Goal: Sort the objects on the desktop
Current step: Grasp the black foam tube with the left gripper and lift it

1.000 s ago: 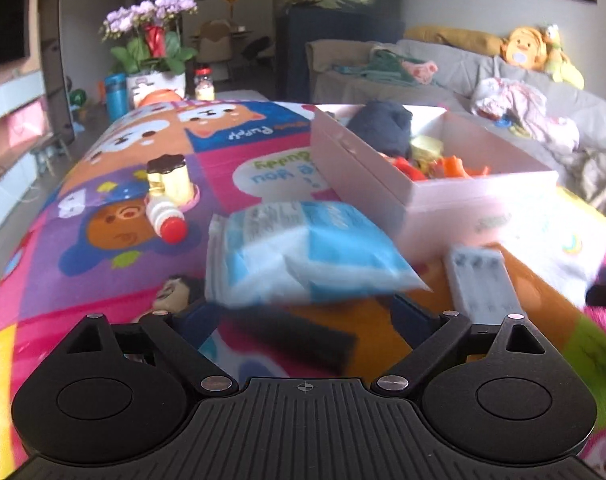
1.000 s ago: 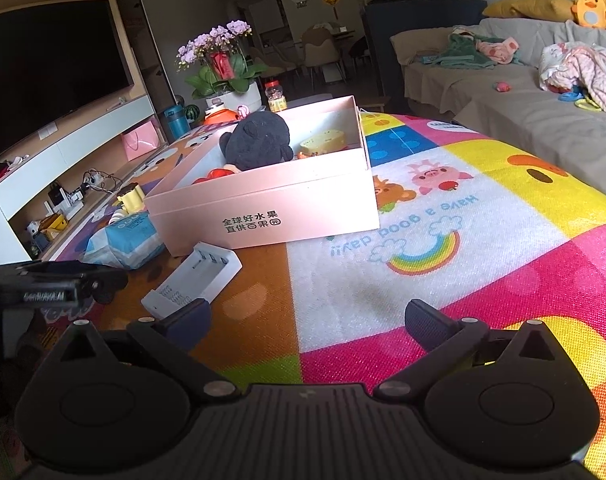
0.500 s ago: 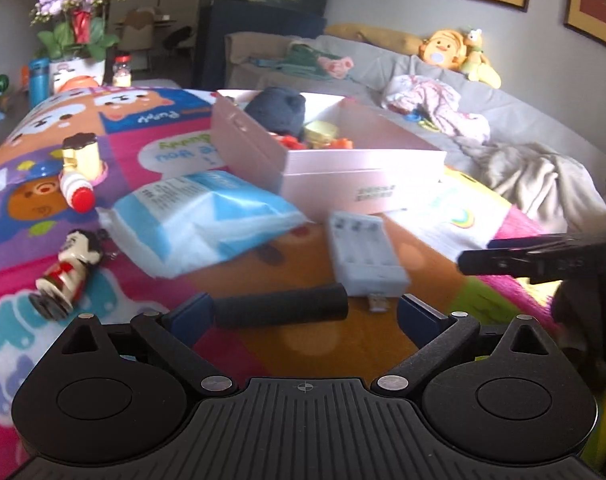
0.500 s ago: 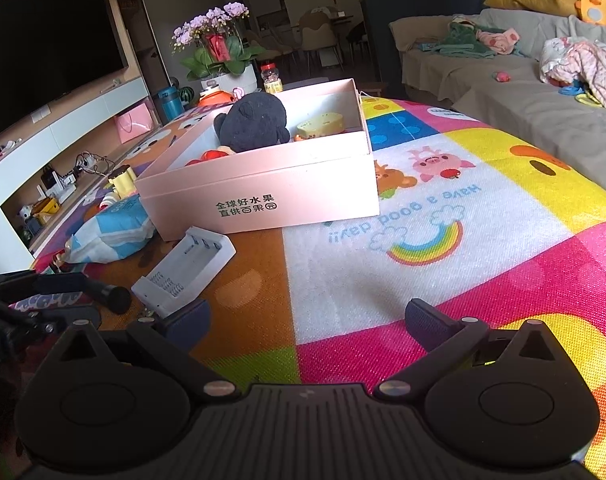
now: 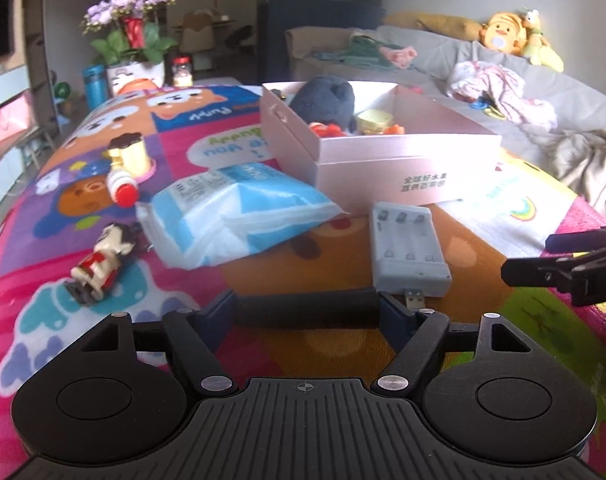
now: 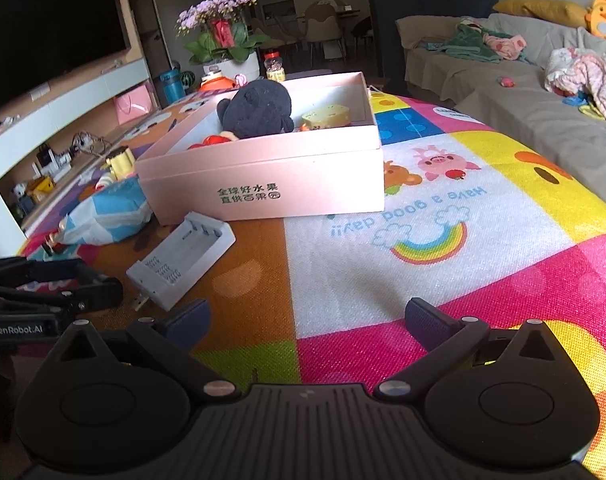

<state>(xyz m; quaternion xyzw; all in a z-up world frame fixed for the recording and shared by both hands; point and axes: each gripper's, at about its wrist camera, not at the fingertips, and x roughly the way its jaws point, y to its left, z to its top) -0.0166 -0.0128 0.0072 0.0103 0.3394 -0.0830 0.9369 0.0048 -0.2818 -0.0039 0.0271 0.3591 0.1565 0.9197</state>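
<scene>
- Far left on the play mat (image 5: 343, 344): small toy figure (image 5: 103, 262) lay on its side; behind it a red-capped bottle (image 5: 121, 184), also on its side, w/ a yellow jar (image 5: 132, 154) upright just beyond.
- Blue-white tissue pack (image 5: 231, 216) lay near the figure, its right corner touching or just short of the pink box – couldn't tell which.
- Left gripper (image 5: 306, 312): jaws closing w/ the black cylinder (image 5: 305, 310) lying crosswise between them, one blue pad at each end; ends looked touched by the pads, so it read as a grip.
- White battery charger (image 5: 409, 252) lay flat just beyond the cylinder's right end, USB plug pointing toward the gripper, just in front of the box.
- Pink box (image 6: 263, 196), open-topped, sat mid-mat; inside – dark plush toy (image 6: 259, 110), a yellow item (image 6: 327, 114), red-orange bits (image 6: 211, 141).
- Right gripper (image 6: 307, 322): jaws wide apart, nothing between them, only bare mat below; it hung right of the charger & in front of the box.
- Bkgd: potted purple flowers (image 6: 219, 32) left, grey sofa (image 6: 523, 92) w/ clothes right.
</scene>
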